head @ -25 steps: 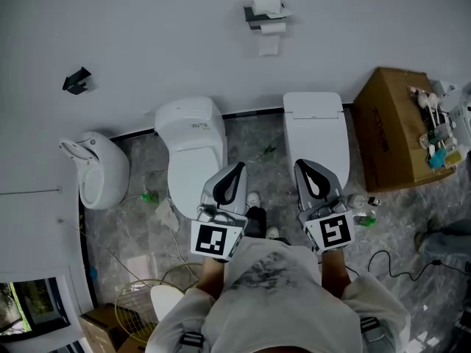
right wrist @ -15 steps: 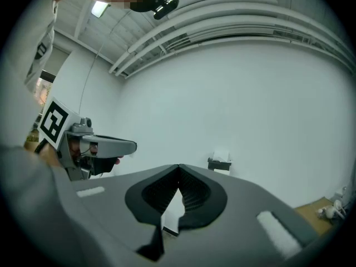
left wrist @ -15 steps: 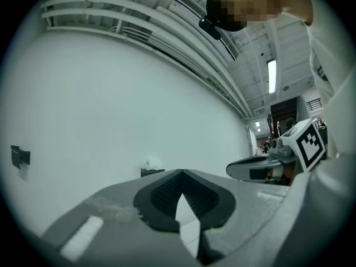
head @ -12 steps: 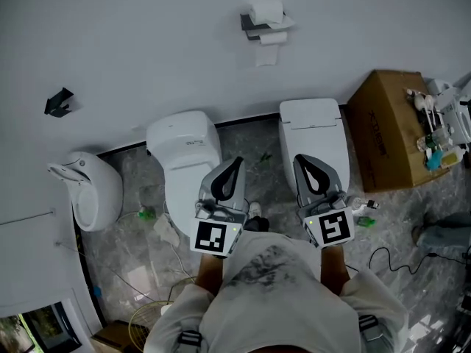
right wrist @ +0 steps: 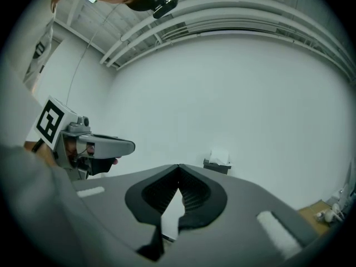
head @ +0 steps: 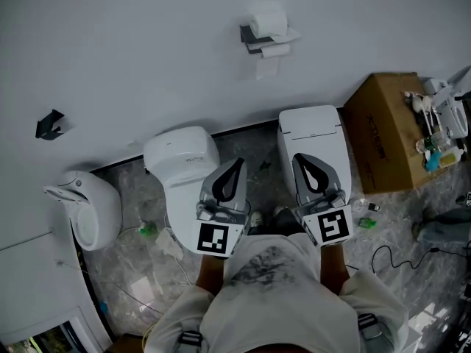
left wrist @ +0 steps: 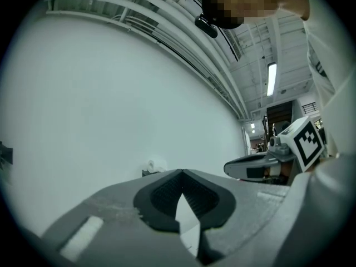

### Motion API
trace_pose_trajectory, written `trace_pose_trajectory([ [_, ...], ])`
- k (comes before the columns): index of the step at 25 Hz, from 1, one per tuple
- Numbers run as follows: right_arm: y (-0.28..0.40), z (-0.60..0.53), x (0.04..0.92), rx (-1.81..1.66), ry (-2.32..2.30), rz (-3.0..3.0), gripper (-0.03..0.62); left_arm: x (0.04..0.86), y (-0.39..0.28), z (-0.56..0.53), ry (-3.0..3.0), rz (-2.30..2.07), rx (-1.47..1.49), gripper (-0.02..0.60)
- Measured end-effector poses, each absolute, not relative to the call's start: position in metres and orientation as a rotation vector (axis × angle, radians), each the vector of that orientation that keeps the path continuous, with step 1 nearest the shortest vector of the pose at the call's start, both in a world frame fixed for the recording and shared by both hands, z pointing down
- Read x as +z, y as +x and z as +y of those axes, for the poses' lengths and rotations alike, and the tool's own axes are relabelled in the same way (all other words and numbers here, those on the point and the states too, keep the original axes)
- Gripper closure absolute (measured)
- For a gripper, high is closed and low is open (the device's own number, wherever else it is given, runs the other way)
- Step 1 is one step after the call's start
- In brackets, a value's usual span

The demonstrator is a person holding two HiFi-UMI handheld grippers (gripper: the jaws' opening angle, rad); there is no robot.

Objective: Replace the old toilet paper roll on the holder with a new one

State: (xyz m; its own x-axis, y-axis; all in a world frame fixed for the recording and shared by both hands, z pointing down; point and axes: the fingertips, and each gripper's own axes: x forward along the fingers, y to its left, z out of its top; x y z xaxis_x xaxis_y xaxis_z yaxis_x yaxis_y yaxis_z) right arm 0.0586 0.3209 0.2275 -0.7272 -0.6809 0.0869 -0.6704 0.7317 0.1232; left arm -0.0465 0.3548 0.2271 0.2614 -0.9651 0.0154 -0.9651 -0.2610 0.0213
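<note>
- Head view: the left tool (head: pixel 234 172) and the right tool (head: pixel 306 169) are held side by side in front of the person, above the two toilets on the floor. Both have their jaws together and nothing in them. The holder (head: pixel 255 37) is on the wall, well ahead, and falls between the two tools' lines, so I judge neither hand clearly nearer. A full roll (head: pixel 268 18) rests on top of the holder. The mounted roll (head: pixel 274 49) hangs below it with a sheet trailing down. Its long axis seems to run along the wall, across the reach.
- Left gripper view: the jaws are closed and empty. The holder (left wrist: pixel 146 173) is small and far off, just left of the jaw tips.
- Right gripper view: the jaws are closed and empty. The holder (right wrist: pixel 216 166) stands to the right of the tips, well apart from them.
</note>
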Motion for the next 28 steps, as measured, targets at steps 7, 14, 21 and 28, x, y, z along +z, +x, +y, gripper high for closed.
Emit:
trace_pose_trajectory([
  [7, 0.047, 0.276, 0.236, -0.096, 1.096, -2.799, 0.593, 0.237, -0.052, 0.308, 2.475, -1.862, 0.017, 0.581],
  [14, 0.04, 0.217, 0.248, -0.071, 1.07, -2.806, 0.594, 0.249, -0.054, 0.251, 2.454, -1.852, 0.056, 0.581],
  [21, 0.04, 0.155, 0.257, -0.045, 1.036, -2.808, 0.594, 0.255, -0.052, 0.192, 2.423, -1.868, 0.095, 0.581],
  [28, 0.042, 0.106, 0.269, 0.022, 0.979, -2.813, 0.594, 0.265, -0.048, 0.144, 2.366, -1.893, 0.138, 0.581],
])
